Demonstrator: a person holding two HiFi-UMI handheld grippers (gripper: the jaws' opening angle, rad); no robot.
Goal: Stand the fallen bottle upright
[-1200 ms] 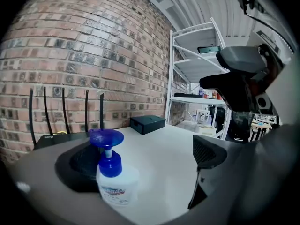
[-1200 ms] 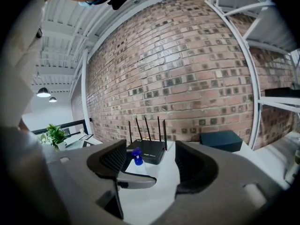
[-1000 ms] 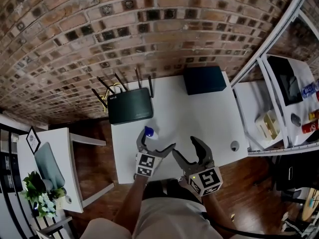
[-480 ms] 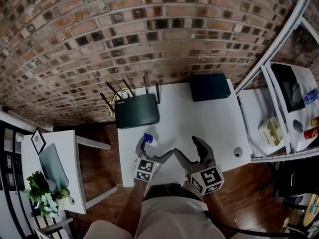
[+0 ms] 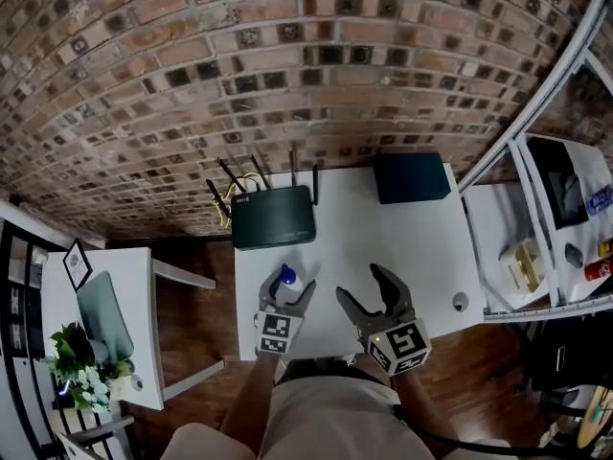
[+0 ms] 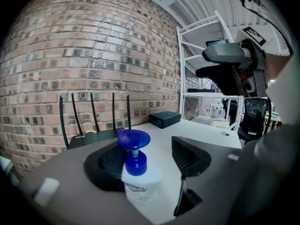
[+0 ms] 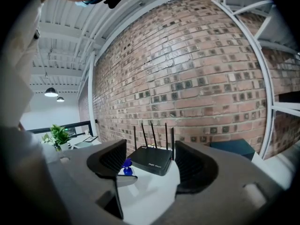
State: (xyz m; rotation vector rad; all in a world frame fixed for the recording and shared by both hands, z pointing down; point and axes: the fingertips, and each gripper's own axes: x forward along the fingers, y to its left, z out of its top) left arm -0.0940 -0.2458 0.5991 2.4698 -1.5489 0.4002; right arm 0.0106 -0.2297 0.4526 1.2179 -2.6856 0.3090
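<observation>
A small white pump bottle (image 5: pixel 287 282) with a blue cap stands upright on the white table (image 5: pixel 393 242), near its front left. In the left gripper view the bottle (image 6: pixel 140 184) sits deep between the jaws. My left gripper (image 5: pixel 287 287) (image 6: pixel 149 154) reaches round it and its jaws have just been closing. The left pad is at the bottle's side, and a strip of table shows between bottle and right pad. My right gripper (image 5: pixel 359 283) (image 7: pixel 151 162) hovers to the right, open and empty. In its view the bottle (image 7: pixel 126 167) shows small at the left.
A black router (image 5: pixel 275 217) with several antennas lies at the table's back left, just beyond the bottle. A dark box (image 5: pixel 412 177) sits at the back right. White shelving (image 5: pixel 546 218) stands right of the table, and a small side table with a plant (image 5: pixel 81 362) stands to the left.
My left gripper moved forward so the bottle now sits between its jaws, and the jaws drew in from a wide spread. The right gripper stays about where it was.
</observation>
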